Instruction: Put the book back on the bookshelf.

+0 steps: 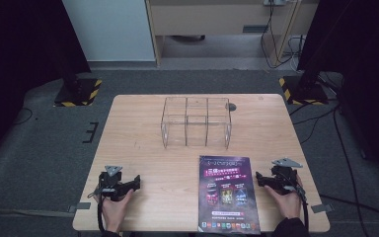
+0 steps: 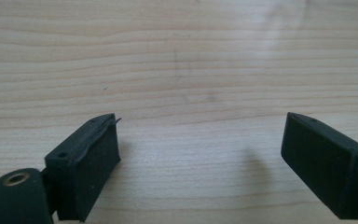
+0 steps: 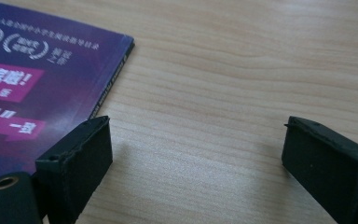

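Wooden table (image 1: 143,143) occupying the centre of the high view, its pale grain running across both gripper views. Clear plastic organiser (image 1: 196,121), divided into compartments, standing in the upper middle of the tabletop, well apart from both grippers. Purple magazine (image 1: 228,193) lying flat in the lower right-centre of the high view, its near edge at the table's front edge; in the right gripper view the magazine (image 3: 37,79) occupies the upper left of the frame, printed cover upward, one corner pointing toward the top centre. Right gripper (image 1: 262,178), held in a hand (image 1: 287,200) at the lower right of the high view, just beside the magazine's right edge; its jaws stand wide apart and hold nothing, the left jaw overlapping the magazine's edge in the right gripper view. Left gripper (image 1: 136,182), held in a hand (image 1: 115,206) at the lower left, well apart from the magazine; jaws likewise spread wide over bare wood, nothing between them.
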`<state>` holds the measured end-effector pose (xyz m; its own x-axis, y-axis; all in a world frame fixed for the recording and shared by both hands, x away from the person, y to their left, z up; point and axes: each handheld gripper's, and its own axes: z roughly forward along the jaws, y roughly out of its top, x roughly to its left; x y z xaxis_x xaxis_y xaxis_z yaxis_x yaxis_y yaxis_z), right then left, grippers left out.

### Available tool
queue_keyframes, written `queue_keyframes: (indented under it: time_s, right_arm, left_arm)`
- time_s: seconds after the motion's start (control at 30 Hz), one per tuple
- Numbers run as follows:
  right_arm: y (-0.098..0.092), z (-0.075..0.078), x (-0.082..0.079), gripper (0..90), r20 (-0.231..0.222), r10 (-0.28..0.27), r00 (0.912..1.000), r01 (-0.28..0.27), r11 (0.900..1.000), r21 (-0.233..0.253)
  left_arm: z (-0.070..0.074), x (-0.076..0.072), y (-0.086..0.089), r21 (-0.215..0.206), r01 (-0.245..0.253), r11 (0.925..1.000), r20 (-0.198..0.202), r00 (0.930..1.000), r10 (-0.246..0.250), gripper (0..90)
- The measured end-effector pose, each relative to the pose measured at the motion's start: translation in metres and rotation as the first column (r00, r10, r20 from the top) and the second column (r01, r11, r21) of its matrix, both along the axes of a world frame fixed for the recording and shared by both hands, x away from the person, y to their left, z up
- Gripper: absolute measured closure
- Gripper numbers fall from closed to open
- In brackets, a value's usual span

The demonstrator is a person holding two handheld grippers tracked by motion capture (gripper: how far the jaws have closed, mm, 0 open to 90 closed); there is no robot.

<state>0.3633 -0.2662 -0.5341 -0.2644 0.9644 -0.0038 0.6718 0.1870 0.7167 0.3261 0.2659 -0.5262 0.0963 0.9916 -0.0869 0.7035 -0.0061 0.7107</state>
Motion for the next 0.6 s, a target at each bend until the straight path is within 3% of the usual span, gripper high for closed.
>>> queue_keyframes:
  time_s: [0.13, 0.23, 0.5, 0.6]
  right_arm:
    - [-0.002, 0.009, -0.006, 9.1, 0.033, -0.005, 0.9994, 0.004, 0.999, 0.032]
    - [-0.004, 0.014, -0.008, 9.1, 0.032, -0.009, 0.9995, 0.007, 0.997, 0.077]
    - [0.0, 0.021, -0.01, 9.3, 0.048, 0.022, 0.9986, -0.027, 0.995, 0.094]
    - [0.004, 0.024, -0.01, 8.2, 0.05, 0.039, 0.998, -0.044, 0.994, 0.101]
  left_arm:
    - [0.009, -0.006, -0.006, -0.019, 0.017, 0.9997, 0.037, 0.9992, -0.017, 11.6]
    - [0.014, -0.01, -0.011, -0.036, 0.033, 0.9988, 0.062, 0.9976, -0.031, 13.2]
    - [0.023, -0.014, -0.028, -0.044, 0.082, 0.9957, 0.112, 0.9908, -0.077, 15.1]
    - [0.027, -0.018, -0.04, -0.047, 0.107, 0.9931, 0.147, 0.9842, -0.099, 15.2]
